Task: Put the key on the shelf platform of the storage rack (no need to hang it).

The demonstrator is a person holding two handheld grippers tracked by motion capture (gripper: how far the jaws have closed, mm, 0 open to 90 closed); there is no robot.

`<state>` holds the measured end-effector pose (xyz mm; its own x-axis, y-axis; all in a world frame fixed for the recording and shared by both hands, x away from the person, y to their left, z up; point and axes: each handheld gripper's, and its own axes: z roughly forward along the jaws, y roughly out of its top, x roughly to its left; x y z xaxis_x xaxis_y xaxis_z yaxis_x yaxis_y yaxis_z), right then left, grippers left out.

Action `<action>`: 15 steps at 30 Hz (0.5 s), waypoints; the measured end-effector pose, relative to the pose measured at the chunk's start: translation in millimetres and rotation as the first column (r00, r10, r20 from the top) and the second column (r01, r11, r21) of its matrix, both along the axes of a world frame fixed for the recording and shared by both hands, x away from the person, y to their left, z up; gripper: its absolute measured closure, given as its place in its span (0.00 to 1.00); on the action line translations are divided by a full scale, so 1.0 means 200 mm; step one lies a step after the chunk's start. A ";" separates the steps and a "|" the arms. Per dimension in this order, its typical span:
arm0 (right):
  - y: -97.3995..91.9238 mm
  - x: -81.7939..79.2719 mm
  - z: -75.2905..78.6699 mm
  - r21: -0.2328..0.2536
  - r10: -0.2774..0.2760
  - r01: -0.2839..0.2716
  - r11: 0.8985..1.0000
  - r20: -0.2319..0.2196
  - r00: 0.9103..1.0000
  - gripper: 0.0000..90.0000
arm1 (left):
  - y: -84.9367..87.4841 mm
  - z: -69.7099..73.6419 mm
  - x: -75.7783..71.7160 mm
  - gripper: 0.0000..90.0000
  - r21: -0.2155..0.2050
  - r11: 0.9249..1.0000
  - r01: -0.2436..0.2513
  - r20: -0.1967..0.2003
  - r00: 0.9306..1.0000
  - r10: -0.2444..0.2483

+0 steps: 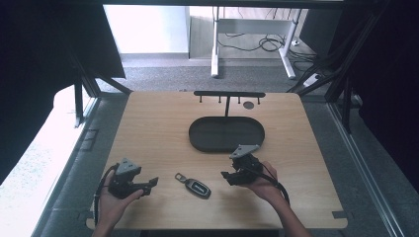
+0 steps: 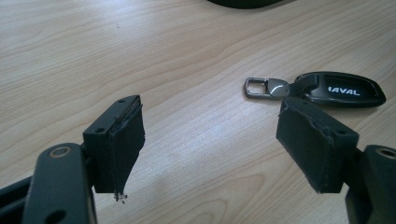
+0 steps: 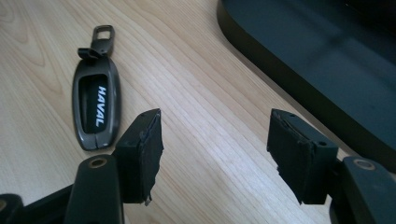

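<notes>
The key fob lies flat on the table, at seven o'clock from the black tray. My right hand-held gripper, half open and empty, should straddle its narrow sides squarely; left hand-held gripper waits agape, empty.

We see the key fob lying flat on the table, between the left gripper and the right gripper. Beyond the right gripper sits the tray, and behind the tray stands the hook rack. Both grippers' jaws stand apart with nothing between them.
</notes>
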<state>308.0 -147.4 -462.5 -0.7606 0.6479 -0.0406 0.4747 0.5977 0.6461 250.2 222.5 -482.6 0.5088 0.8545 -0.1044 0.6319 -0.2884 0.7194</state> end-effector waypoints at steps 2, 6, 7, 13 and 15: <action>0.01 0.00 0.00 0.001 0.004 -0.004 1.000 0.000 1.000 0.40 | 0.00 0.00 0.00 0.26 0.001 1.000 0.001 0.001 1.000 -0.001; 0.06 0.00 0.01 -0.007 0.026 -0.026 1.000 -0.007 1.000 0.40 | 0.00 0.00 0.00 0.26 0.000 1.000 0.001 0.000 1.000 -0.001; 0.07 0.00 0.01 -0.007 0.031 -0.031 0.999 -0.009 0.999 0.40 | 0.00 0.00 0.00 0.26 0.000 1.000 0.001 -0.001 1.000 -0.001; 0.13 0.00 0.02 -0.002 0.054 -0.054 0.999 -0.002 0.999 0.41 | 0.00 0.00 0.00 0.26 0.001 1.000 0.002 -0.003 1.000 -0.002; 0.15 0.00 0.02 -0.006 0.065 -0.065 0.998 -0.003 0.998 0.41 | 0.00 0.00 0.00 0.26 0.002 1.000 0.001 -0.004 1.000 -0.001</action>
